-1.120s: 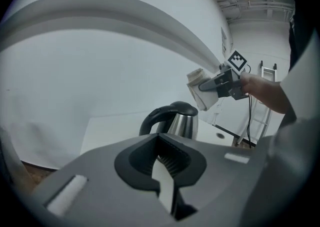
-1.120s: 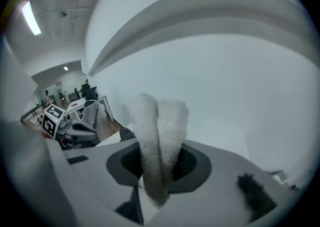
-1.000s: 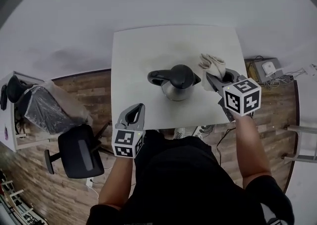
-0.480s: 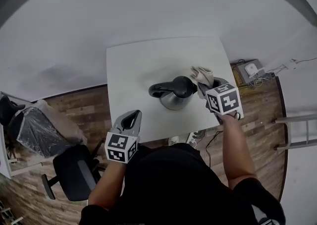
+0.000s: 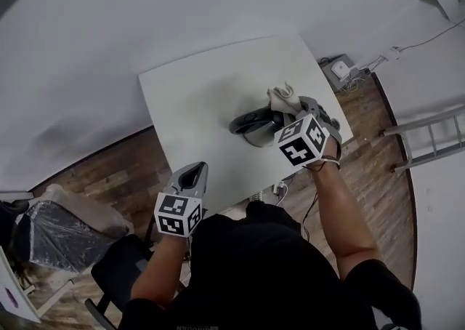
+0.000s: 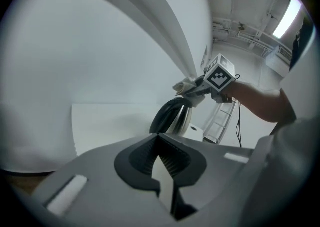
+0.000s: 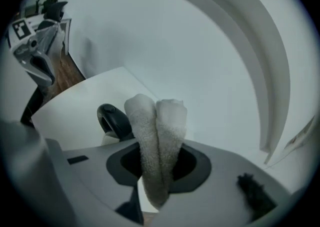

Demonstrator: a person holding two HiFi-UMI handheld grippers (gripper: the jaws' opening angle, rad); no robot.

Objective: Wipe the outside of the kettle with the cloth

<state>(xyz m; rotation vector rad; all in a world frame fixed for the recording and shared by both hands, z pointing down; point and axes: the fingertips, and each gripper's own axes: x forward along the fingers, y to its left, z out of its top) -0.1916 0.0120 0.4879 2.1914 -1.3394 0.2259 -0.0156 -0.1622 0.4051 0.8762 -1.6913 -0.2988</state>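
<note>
White table (image 5: 189, 110), wooden floor (image 5: 102, 172), black chair (image 5: 120, 274) below left

Head view, centre right: the right hand-held gripper (image 5: 292, 109) and its marker cube cover the right half of the steel kettle with black handle (image 5: 249, 123). Right gripper view, lower centre: the white terry cloth (image 7: 157, 136) and the gripper body hide the kettle (image 7: 113, 118) below its lid. The cloth's lower end vanishes between the jaws.

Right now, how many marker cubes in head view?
2. One cube rides the left gripper by the table's near edge; the other cube rides the right gripper, by the kettle. None looks hidden.
</note>
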